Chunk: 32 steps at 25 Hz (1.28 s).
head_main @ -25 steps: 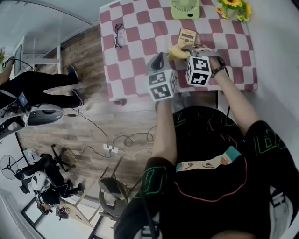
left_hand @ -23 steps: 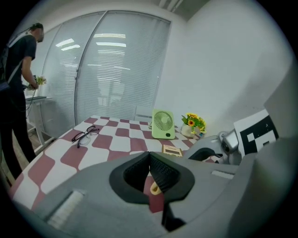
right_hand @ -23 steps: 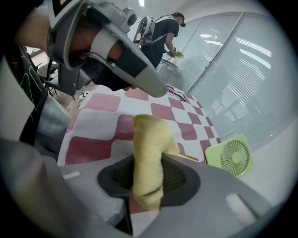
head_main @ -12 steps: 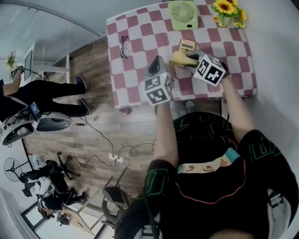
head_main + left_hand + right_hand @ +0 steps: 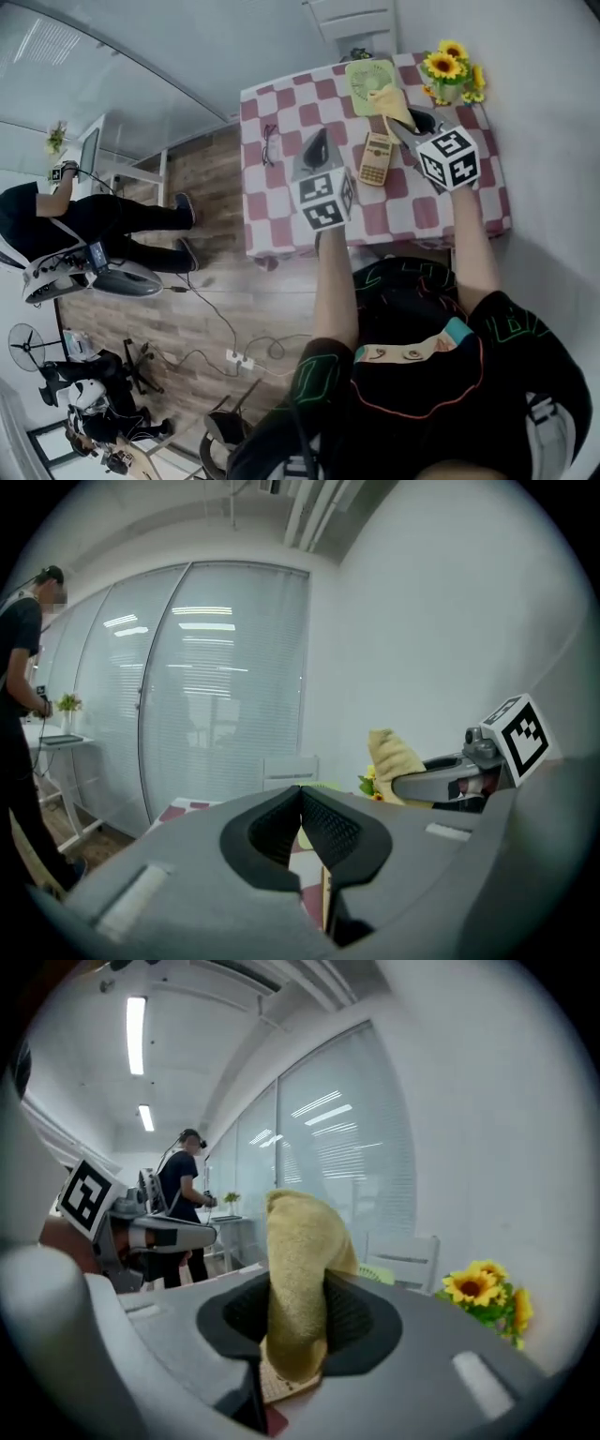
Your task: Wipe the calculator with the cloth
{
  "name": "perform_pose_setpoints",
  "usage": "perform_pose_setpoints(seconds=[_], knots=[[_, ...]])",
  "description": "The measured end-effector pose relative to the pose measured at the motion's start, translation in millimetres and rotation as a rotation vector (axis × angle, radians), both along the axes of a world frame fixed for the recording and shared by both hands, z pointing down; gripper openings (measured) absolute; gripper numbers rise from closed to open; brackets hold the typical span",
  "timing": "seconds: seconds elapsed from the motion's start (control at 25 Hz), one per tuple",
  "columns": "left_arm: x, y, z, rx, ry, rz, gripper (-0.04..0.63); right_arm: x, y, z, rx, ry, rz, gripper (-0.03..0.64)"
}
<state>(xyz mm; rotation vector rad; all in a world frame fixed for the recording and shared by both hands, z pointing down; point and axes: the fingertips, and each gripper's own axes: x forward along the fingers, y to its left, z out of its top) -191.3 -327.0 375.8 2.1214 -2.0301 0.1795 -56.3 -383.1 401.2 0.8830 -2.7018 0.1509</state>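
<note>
The right gripper (image 5: 296, 1321) pinches a floppy yellow cloth (image 5: 300, 1260) between its fingers. The beige pocket calculator (image 5: 377, 157) lies flat on the red-and-white checked table (image 5: 281, 202), between both grippers. The left gripper (image 5: 302, 806) has its fingers pressed together, empty.

Bright, even indoor light fills all three views, and shadows are faint. In the right gripper view, ceiling strip lights (image 5: 136, 1021) glare at about eleven o'clock. In the left gripper view, similar strips reflect in the glass wall (image 5: 216, 667) toward nine o'clock. Fisheye distortion bends straight lines near every rim, and both gripper views fall to black at the corners. The cloth (image 5: 298, 1279) is sharp, while the grey foreground at six o'clock is soft.
</note>
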Motion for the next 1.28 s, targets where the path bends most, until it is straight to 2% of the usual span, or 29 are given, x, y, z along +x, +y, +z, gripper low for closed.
perform_pose_setpoints(seconds=[0.24, 0.4, 0.56, 0.8, 1.08, 1.28], knots=[[6, -17, -46, 0.101, -0.055, 0.016, 0.011, 35, -29, -43, 0.008, -0.13, 0.182, 0.126], [11, -20, -66, 0.149, -0.054, 0.024, 0.011, 63, -37, -71, 0.089, -0.184, 0.314, 0.126], [19, -27, -83, 0.195, -0.056, 0.036, 0.011, 75, -37, -87, 0.133, -0.205, 0.326, 0.126], [25, -34, -91, 0.221, -0.053, 0.049, 0.011, 84, -37, -100, 0.192, -0.206, 0.32, 0.126], [36, -43, -88, 0.217, -0.05, 0.072, 0.011, 86, -37, -102, 0.212, -0.208, 0.297, 0.126], [38, -46, -81, 0.206, -0.053, 0.078, 0.011, 80, -33, -103, 0.234, -0.215, 0.241, 0.126]])
